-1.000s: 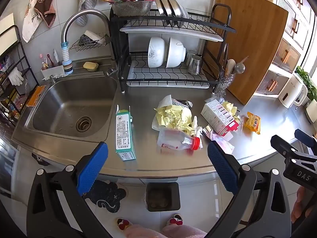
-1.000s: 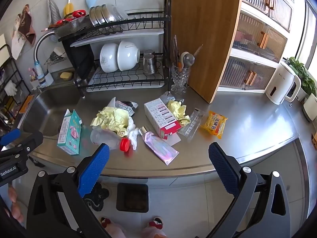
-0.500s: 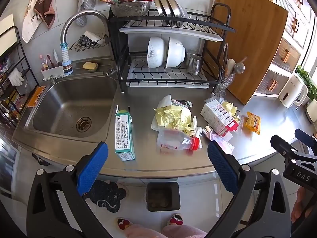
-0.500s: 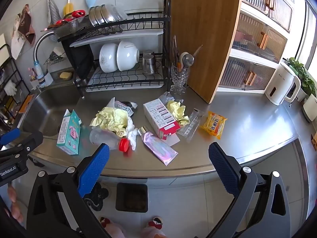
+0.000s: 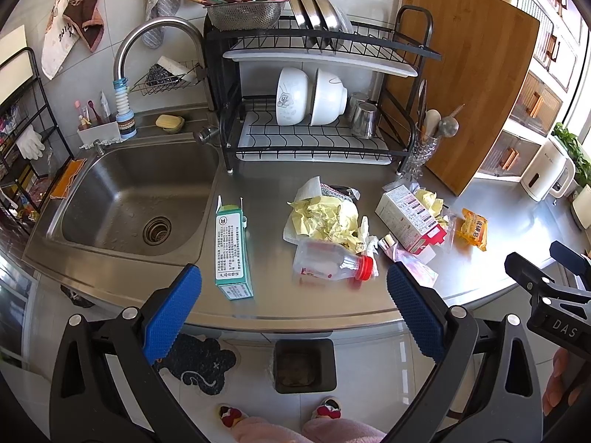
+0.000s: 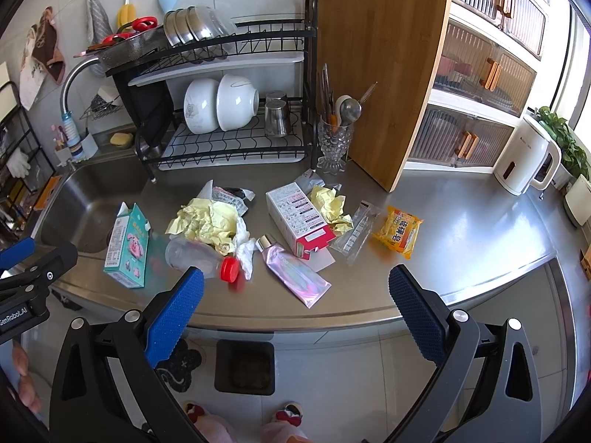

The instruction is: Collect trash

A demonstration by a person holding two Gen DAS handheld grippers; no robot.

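Trash lies on the steel counter [image 5: 280, 306]: a green carton [image 5: 231, 245] [image 6: 127, 245], crumpled yellow paper [image 5: 325, 217] [image 6: 207, 219], a clear bottle with a red cap [image 5: 327, 264] [image 6: 199, 256], a white and red box [image 5: 408, 217] [image 6: 297, 217], a pink tube [image 6: 293, 271], a clear wrapper [image 6: 356, 230] and an orange packet [image 5: 472, 229] [image 6: 399, 230]. A black bin [image 5: 304, 365] [image 6: 244, 367] stands on the floor below the counter edge. My left gripper [image 5: 291, 313] and my right gripper [image 6: 295, 313] are open and empty, held in front of the counter edge.
A sink [image 5: 133, 206] is at the left. A dish rack [image 5: 317, 118] with bowls, a glass utensil holder [image 6: 332, 140] and a wooden board [image 6: 380, 66] stand at the back. A white kettle [image 6: 524, 155] is at the right.
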